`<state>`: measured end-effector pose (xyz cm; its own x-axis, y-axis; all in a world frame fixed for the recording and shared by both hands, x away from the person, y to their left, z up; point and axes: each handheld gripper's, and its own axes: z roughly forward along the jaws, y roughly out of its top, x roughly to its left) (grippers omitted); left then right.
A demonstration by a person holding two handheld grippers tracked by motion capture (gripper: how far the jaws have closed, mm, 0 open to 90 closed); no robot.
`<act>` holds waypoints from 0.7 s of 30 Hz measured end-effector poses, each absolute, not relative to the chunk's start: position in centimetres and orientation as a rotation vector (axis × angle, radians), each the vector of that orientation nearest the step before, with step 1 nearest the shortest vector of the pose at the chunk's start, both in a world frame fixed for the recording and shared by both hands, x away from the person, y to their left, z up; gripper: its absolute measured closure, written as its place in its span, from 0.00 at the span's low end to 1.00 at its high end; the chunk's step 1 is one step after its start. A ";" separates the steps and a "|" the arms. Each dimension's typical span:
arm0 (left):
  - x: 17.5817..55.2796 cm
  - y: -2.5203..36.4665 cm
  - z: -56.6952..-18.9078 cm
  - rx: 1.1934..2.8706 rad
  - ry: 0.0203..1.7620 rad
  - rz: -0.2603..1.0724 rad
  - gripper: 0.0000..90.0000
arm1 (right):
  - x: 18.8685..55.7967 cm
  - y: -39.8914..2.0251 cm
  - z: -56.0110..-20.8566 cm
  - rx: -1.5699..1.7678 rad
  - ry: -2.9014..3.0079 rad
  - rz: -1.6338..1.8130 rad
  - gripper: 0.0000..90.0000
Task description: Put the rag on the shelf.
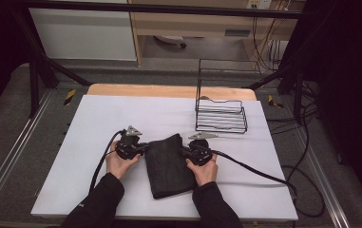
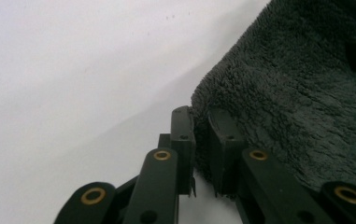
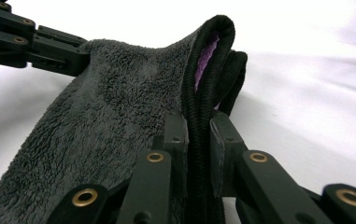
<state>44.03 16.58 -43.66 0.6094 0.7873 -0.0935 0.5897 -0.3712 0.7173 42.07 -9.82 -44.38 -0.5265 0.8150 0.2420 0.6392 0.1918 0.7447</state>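
Note:
A dark grey fleecy towel (image 1: 169, 166) lies folded on the white table top (image 1: 98, 118), between the person's two hands. My left gripper (image 1: 145, 148) is at the towel's left edge. In the left gripper view its jaws (image 2: 201, 114) stand nearly together, with the towel's edge (image 2: 297, 93) in the narrow gap at their tips. My right gripper (image 1: 182, 151) is at the towel's right edge, shut on a thick folded hem (image 3: 199, 93) that shows a purple lining. The left gripper (image 3: 80, 56) also appears there, across the towel.
A black wire rack (image 1: 221, 116) stands at the back right of the table. Black cables (image 1: 264, 173) trail off to the right from the right gripper and down the left side from the left one. A wooden edge (image 1: 169, 90) borders the far side.

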 end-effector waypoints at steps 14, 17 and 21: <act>38.0 18.0 -41.4 2.104 1.048 0.330 0.29 | 42.2 -11.9 -42.2 1.229 2.253 1.257 0.38; 36.2 17.5 -42.0 2.132 1.021 0.291 0.25 | 41.6 -12.4 -41.5 1.177 2.272 1.240 0.33; 34.3 16.6 -42.9 2.171 1.000 0.241 0.25 | 39.4 -14.3 -41.2 1.152 2.325 1.250 0.30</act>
